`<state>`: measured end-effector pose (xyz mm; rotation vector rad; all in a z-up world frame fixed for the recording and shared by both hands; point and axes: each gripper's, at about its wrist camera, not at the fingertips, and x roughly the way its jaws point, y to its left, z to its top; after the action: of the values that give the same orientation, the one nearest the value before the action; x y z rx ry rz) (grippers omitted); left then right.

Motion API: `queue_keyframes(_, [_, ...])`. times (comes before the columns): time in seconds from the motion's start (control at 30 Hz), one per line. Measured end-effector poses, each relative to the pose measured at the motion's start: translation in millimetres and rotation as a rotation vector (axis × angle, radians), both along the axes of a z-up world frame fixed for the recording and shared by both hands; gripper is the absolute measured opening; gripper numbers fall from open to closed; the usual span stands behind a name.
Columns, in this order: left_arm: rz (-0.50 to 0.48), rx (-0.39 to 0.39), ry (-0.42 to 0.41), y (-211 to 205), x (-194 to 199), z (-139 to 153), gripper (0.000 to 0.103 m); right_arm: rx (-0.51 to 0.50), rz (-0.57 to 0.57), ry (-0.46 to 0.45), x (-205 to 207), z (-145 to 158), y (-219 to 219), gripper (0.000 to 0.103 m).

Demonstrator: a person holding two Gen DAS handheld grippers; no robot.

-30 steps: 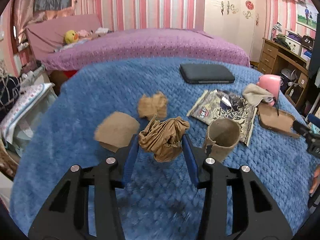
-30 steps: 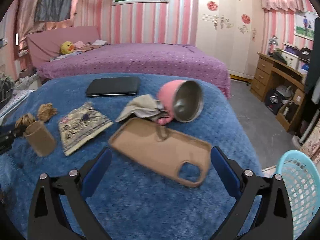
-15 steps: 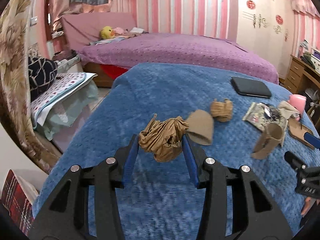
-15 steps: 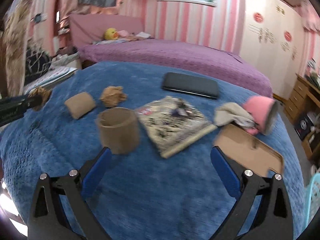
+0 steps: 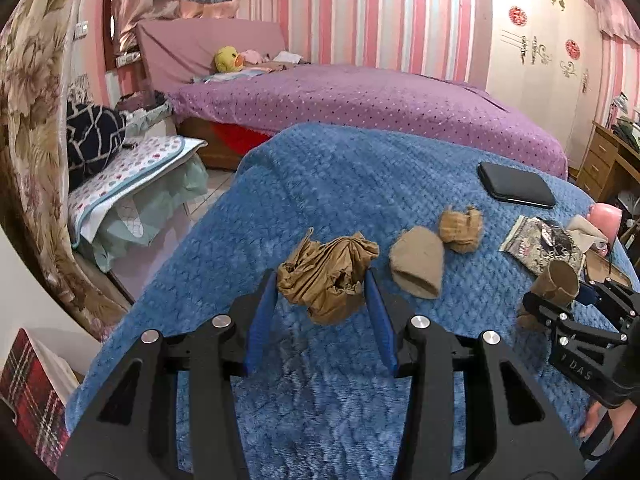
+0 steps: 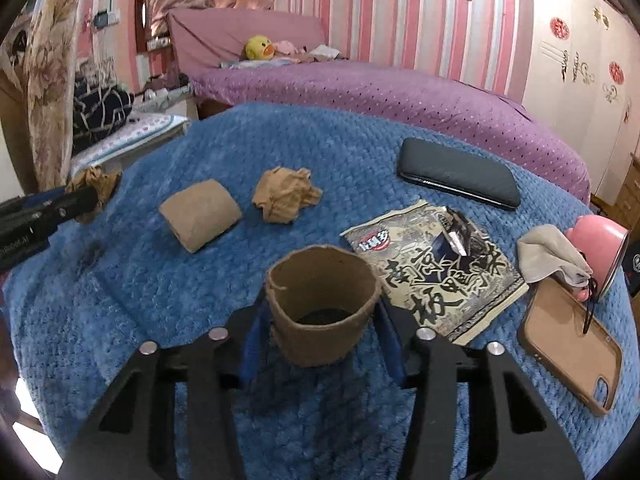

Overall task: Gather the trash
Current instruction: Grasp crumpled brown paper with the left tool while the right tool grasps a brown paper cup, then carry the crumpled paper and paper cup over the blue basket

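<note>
Left gripper [image 5: 320,296] pinching crumpled brown paper wad [image 5: 326,276], held just above blue blanket [image 5: 340,176]. Right gripper [image 6: 320,320] around brown paper cup [image 6: 322,300]; jaws just been closing, cup between them, blue pads against both sides, so gripped by the look of it. Step in hand, judging: second pickup, both claws now loaded with trash. Remaining trash on blanket: flattened brown cup piece [image 6: 200,214], second crumpled paper ball [image 6: 286,194], printed snack wrapper [image 6: 436,276] just right of the cup. Non-trash nearby: black phone [image 6: 458,178], tan phone case [image 6: 572,344], pink mug on its side [image 6: 600,240] with grey cloth [image 6: 548,252] against it. Next move probably calls for lifting the cup straight up without crushing it, then carrying both loads to a bin; no bin visible in either view now. Thin cup wall likely to buckle under a hard squeeze. Writing: wrapper shows large Chinese characters and a red-white round logo, too distorted to read; "DAS" legible on right gripper body in left view; partial white lettering on left gripper body in right view, unreadable.
</note>
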<state>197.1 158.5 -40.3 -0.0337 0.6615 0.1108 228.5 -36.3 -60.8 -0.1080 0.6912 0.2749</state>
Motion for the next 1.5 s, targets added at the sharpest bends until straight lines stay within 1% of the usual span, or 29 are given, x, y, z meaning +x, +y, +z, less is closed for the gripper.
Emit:
queue_keyframes(0.17, [-0.016, -0.018, -0.013, -13, -4, 7, 0.043, -0.008, -0.019, -0.080, -19, 17, -19, 0.046])
queue_keyframes(0.3, [-0.045, -0.049, -0.043, -31, -12, 19, 0.043, 0.009, -0.078, -0.116, -37, 36, -59, 0.046])
queue_keyframes(0.43, [-0.086, -0.095, -0.060, -58, -18, 28, 0.044, -0.017, -0.144, -0.148, -56, 55, -99, 0.046])
queue_keyframes(0.57, [-0.135, -0.131, -0.063, -90, -21, 33, 0.044, -0.038, -0.224, -0.170, -77, 65, -139, 0.046])
queue_keyframes(0.67, [-0.173, -0.142, -0.070, -115, -25, 36, 0.044, -0.045, -0.293, -0.168, -90, 64, -173, 0.046])
queue_keyframes(0.77, [-0.207, -0.139, -0.073, -140, -29, 36, 0.044, -0.036, -0.338, -0.153, -96, 57, -201, 0.046])
queue_keyframes(0.87, [-0.220, -0.145, -0.063, -159, -31, 31, 0.044, -0.049, -0.364, -0.143, -99, 49, -217, 0.046])
queue_keyframes(0.93, [-0.234, -0.150, -0.058, -170, -33, 28, 0.044, -0.038, -0.384, -0.141, -100, 47, -230, 0.046])
queue_keyframes(1.03, [-0.251, -0.108, -0.074, -187, -38, 25, 0.044, -0.030, -0.404, -0.149, -101, 47, -243, 0.046])
queue_keyframes(1.13, [-0.256, -0.088, -0.069, -193, -39, 21, 0.044, -0.044, -0.414, -0.149, -103, 43, -252, 0.046])
queue_keyframes(1.23, [-0.260, -0.103, -0.057, -195, -39, 18, 0.044, -0.042, -0.432, -0.143, -106, 40, -264, 0.046])
queue_keyframes(1.37, [-0.260, -0.053, -0.070, -203, -39, 15, 0.044, -0.035, -0.462, -0.143, -110, 39, -281, 0.046])
queue_keyframes(1.5, [-0.262, -0.049, -0.074, -206, -38, 15, 0.044, -0.032, -0.490, -0.139, -117, 37, -298, 0.046])
